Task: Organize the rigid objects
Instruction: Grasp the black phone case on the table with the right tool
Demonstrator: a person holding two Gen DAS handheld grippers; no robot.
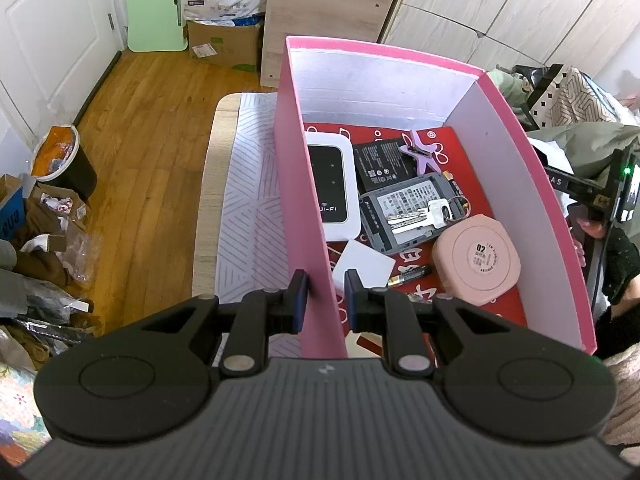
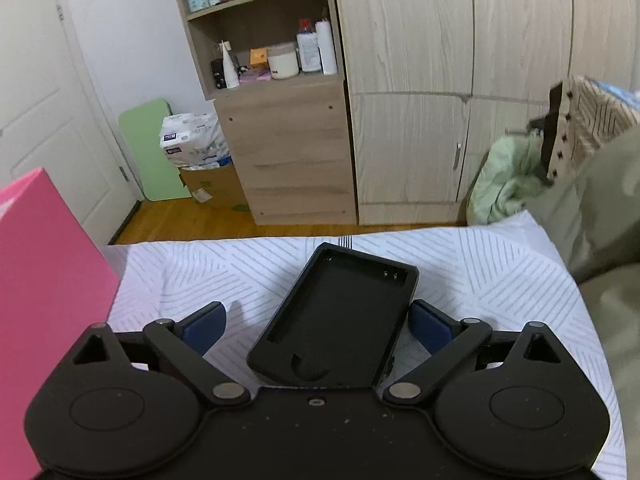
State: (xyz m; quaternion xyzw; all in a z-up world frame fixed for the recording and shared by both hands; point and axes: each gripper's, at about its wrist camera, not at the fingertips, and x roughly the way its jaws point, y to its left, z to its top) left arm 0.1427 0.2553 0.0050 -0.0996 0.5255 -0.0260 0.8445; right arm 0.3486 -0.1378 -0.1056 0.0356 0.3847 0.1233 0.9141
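Observation:
A pink box stands on the table, and my left gripper is shut on its near left wall, one pad on each side. Inside lie a white Wi-Fi router, a grey device with keys on top, a black battery pack, a purple clip, a round pink case, a white card and a small battery. In the right wrist view a black empty case shell lies on the striped cloth. My right gripper stands open around it, pads apart from its sides.
The pink box's corner rises left of the right gripper. A wooden shelf unit and wardrobe stand behind the table. Clothes pile up at the right. A bin and clutter sit on the floor at left.

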